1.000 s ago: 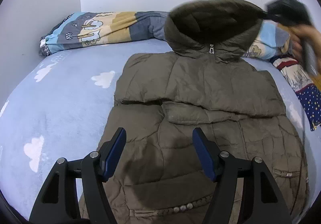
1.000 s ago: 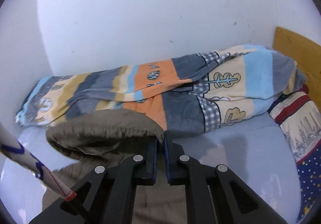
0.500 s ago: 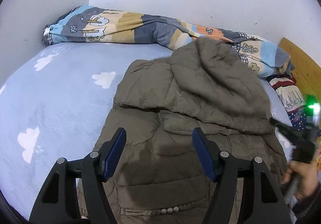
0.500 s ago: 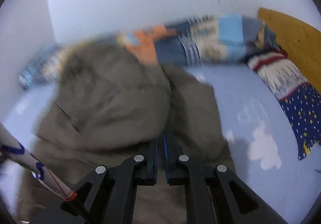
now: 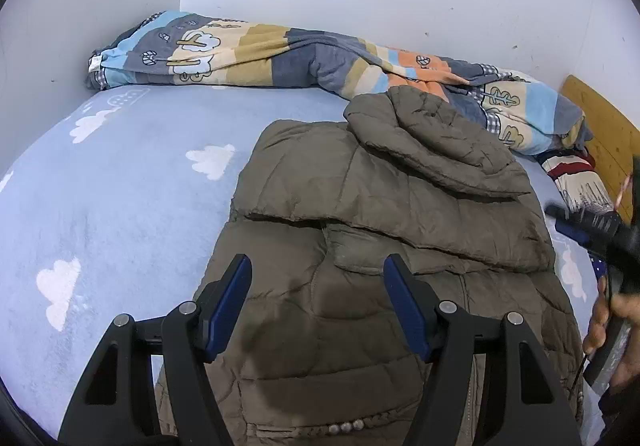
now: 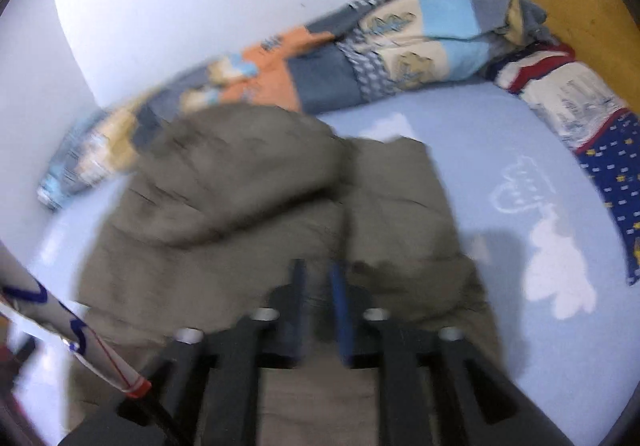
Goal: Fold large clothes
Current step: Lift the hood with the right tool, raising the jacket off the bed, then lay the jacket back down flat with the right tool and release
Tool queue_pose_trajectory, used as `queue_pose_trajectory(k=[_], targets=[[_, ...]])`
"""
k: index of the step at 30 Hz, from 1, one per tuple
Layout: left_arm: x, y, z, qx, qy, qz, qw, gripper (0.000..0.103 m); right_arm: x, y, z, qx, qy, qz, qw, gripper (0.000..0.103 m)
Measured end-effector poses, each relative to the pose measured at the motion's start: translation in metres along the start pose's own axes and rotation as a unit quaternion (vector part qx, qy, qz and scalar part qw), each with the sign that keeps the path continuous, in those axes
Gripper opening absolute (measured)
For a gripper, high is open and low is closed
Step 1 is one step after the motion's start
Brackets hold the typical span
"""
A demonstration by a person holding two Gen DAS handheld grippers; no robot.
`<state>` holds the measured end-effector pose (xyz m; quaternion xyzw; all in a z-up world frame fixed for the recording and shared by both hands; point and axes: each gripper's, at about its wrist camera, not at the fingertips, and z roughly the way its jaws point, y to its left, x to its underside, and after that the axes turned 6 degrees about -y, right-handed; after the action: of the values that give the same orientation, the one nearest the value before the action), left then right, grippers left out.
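An olive-brown puffer jacket point(image 5: 372, 230) lies flat on the blue bed, sleeves folded across its chest. Its hood point(image 5: 432, 142) lies folded down over the upper back; it also shows in the blurred right wrist view point(image 6: 240, 174). My left gripper point(image 5: 318, 302) is open and empty, hovering above the jacket's lower half. My right gripper point(image 6: 318, 278) has its jaws slightly apart with nothing between them, just above the jacket point(image 6: 392, 222). It also shows at the right edge of the left wrist view point(image 5: 592, 226).
A striped patterned blanket point(image 5: 280, 54) lies rolled along the wall at the back. A pillow with stars and stripes point(image 6: 592, 126) sits at the right by a wooden headboard point(image 6: 560, 2). The blue cloud-print sheet point(image 5: 120, 186) spreads left of the jacket.
The right gripper carried the hood forward and down onto the jacket, let it go, opened slightly and drew back to the right. The left gripper stayed open above the jacket.
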<state>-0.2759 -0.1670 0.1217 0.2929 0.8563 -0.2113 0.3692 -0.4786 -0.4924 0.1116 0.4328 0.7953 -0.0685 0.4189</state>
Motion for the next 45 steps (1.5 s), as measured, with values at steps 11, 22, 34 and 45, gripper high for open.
queue_pose_trajectory(k=[11, 22, 34, 45], targets=[[0.000, 0.000, 0.001, -0.003, 0.000, 0.003, 1.0000, 0.067, 0.003, 0.071, 0.064, -0.070, 0.027, 0.165, 0.983, 0.060], [-0.002, 0.004, -0.002, -0.001, -0.004, -0.003, 1.0000, 0.067, -0.012, 0.091, 0.029, -0.086, -0.005, 0.155, 0.984, 0.010], [0.004, -0.016, 0.002, -0.012, -0.009, 0.036, 0.9992, 0.067, 0.063, 0.060, 0.076, -0.067, 0.072, 0.192, 0.976, 0.009], [0.008, -0.018, 0.012, -0.017, -0.001, 0.046, 0.9988, 0.067, 0.047, 0.070, 0.038, -0.100, 0.087, 0.116, 0.984, 0.032]])
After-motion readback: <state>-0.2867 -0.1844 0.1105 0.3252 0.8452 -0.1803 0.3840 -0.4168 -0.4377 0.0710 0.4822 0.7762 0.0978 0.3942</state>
